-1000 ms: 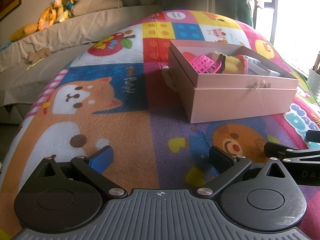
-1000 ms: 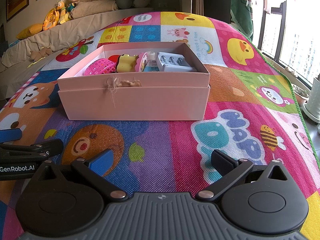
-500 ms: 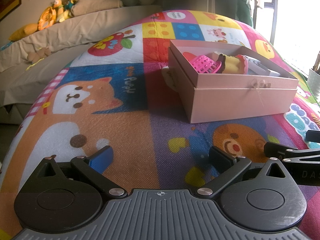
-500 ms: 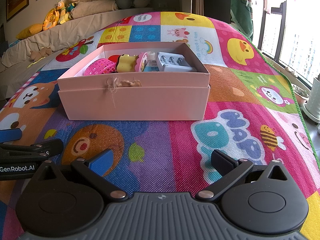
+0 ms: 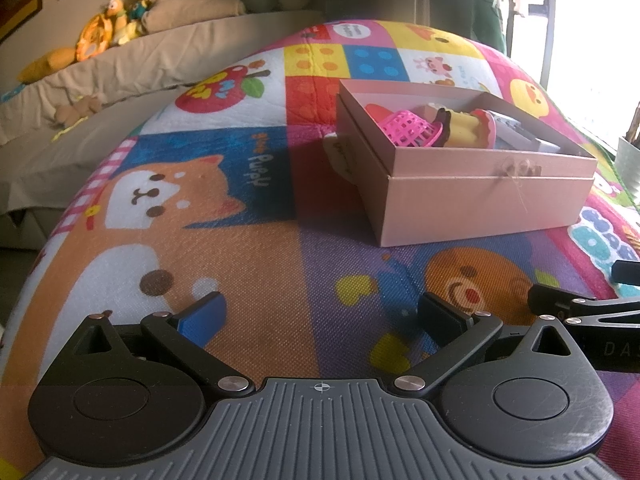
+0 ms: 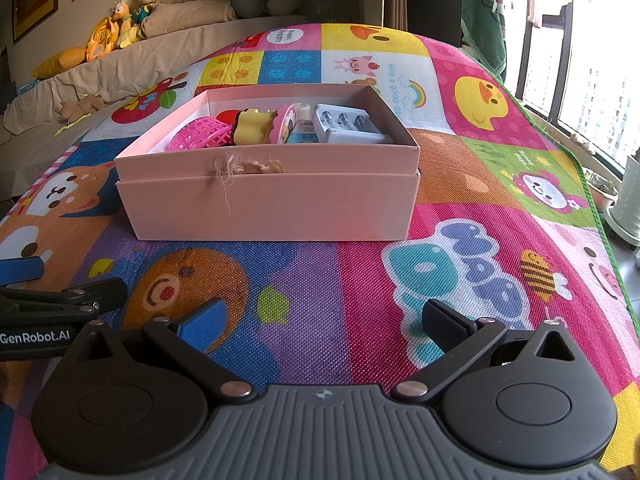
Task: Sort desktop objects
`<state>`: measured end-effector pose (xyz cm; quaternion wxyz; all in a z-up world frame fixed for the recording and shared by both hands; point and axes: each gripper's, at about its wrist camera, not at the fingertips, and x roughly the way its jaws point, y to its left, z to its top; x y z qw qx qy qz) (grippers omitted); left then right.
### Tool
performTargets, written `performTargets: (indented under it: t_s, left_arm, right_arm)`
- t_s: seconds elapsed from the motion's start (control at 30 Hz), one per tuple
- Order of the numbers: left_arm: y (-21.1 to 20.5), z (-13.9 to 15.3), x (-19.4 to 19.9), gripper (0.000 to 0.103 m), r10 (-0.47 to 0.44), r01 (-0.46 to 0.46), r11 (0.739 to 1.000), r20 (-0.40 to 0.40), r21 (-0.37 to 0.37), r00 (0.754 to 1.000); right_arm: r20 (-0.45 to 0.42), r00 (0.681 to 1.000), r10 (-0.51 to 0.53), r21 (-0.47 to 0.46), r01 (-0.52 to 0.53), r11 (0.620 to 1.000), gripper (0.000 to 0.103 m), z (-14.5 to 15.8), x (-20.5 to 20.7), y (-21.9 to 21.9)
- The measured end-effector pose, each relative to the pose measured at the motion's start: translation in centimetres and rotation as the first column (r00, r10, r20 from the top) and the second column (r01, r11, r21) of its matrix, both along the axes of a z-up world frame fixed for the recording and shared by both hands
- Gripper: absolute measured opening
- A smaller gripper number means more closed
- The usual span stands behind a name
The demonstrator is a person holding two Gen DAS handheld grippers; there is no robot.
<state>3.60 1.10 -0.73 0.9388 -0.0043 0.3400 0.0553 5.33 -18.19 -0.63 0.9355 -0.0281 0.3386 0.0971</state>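
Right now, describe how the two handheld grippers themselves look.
The left gripper and right gripper are alike: a ribbed grey base with a small crosshair mark, two round black discs, black linkage arms with silver rivets, one blue finger pad and one black. The left gripper's side reads "GenRobot.AI" in white. No cables, hands or sleeves show.

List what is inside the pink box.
Inside the pink box: a pink mesh basket, yellow toy, grey battery charger, something red. The front wall hides the bottom.

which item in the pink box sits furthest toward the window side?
The white battery charger, at the right end of the pink box. The pink basket lies at the opposite end, with the yellow toy between them.
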Motion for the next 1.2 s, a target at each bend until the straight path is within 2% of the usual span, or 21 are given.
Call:
performTargets:
  t_s: [0.33, 1.2]
  left_arm:
    - [0.20, 0.24, 0.49, 0.103, -0.020, 0.020, 1.000, -0.031, -0.002, 0.999]
    - [0.48, 0.07, 0.31, 0.103, -0.026, 0.026, 1.000, -0.015, -0.013, 1.000]
  right_arm:
    - [0.000, 1.000, 0.000, 0.000, 0.000, 1.000, 0.103, 0.00, 0.06, 0.10]
    - [0.000, 1.000, 0.000, 0.000, 0.000, 1.000, 0.103, -0.01, 0.03, 0.07]
